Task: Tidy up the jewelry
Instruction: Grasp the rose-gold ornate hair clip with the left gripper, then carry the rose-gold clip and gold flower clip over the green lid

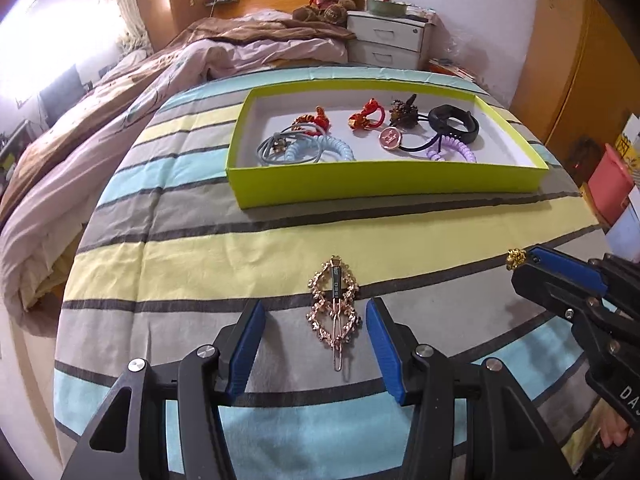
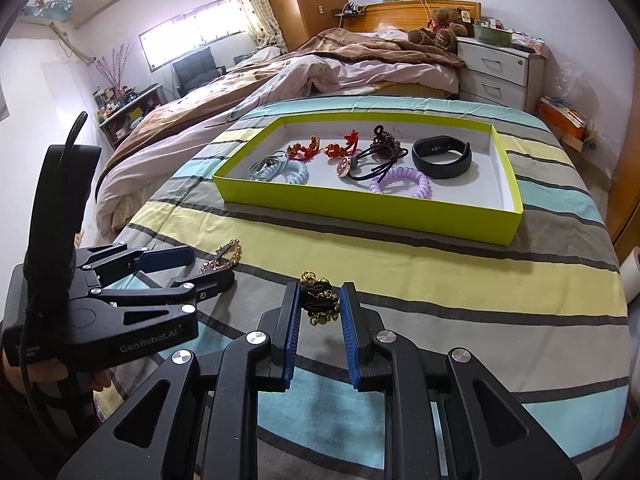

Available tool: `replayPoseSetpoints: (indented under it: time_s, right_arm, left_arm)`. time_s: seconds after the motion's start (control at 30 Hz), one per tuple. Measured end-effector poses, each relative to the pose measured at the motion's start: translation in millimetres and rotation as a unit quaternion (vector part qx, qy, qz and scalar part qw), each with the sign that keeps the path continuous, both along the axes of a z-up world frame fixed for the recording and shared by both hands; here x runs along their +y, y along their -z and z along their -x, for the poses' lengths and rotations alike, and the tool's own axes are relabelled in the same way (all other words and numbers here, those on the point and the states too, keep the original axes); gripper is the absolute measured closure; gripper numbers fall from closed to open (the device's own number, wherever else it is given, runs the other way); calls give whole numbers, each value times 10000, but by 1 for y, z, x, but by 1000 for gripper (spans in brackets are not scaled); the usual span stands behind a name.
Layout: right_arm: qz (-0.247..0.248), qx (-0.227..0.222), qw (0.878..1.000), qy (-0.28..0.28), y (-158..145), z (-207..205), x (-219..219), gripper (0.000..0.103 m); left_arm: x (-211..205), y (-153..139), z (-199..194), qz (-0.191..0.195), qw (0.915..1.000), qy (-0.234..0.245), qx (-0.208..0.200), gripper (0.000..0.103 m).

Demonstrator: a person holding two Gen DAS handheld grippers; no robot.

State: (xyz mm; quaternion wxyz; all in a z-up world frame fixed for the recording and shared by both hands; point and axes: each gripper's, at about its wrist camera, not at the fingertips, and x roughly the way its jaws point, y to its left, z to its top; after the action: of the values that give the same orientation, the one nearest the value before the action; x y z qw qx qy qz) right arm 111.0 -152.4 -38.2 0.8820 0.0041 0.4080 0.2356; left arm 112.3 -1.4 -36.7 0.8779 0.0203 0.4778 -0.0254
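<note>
The left gripper (image 1: 316,320) is standing wide open, its blue pads (image 1: 248,344) flanking a rose-gold hair clip (image 1: 335,312) that is lying flat on the striped bedspread (image 1: 192,256). The clip is sitting between the two pads without touching either, its thin pin end pointing back toward the gripper body and its ornate loop reaching just past the fingertips.

The right gripper (image 2: 320,300) is closing partway, its ribbed blue pads (image 2: 291,332) pressing from both sides on a dark hair tie with gold beads (image 2: 318,300). The tie is bunching between the tips, with gold beads showing at its far end and below. In the left wrist view only a gold bead (image 1: 513,259) is poking out past the tip of that gripper at the right edge.

Beyond both sets of jaws, further up the bedspread, a lime-green box lid (image 1: 384,186) is lying open side up. Inside it, from the left, are resting a grey tie tangled with a pale blue spiral tie (image 1: 320,152), two red knotted ornaments (image 1: 366,116), a brown beaded tie (image 1: 403,110), a pink round charm on a black cord (image 1: 391,138), a lilac spiral tie (image 1: 452,150) and a black wristband (image 1: 454,122).

Past the lid a rumpled duvet (image 1: 160,80) and a white bedside cabinet (image 1: 390,40) are filling the background.
</note>
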Motion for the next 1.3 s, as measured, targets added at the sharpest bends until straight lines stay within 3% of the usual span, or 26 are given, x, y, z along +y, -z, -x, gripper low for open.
replayPoseSetpoints:
  time_s: [0.17, 0.4, 0.97, 1.3]
  right_arm:
    - [56, -10, 10000, 35, 0, 1, 1, 82]
    - [108, 6, 9999, 91, 0, 0, 3, 82]
    - [130, -31, 9999, 111, -2, 1, 5, 82]
    - [18, -208, 9994, 266, -15, 2, -4, 82]
  left_arm:
    - [3, 0, 4, 70, 9999, 31, -72, 54]
    - [7, -1, 8, 196, 9996, 89, -167, 77]
    - [19, -8, 13, 368, 9988, 24, -307, 78]
    - [22, -31, 17, 511, 9968, 92, -608, 78]
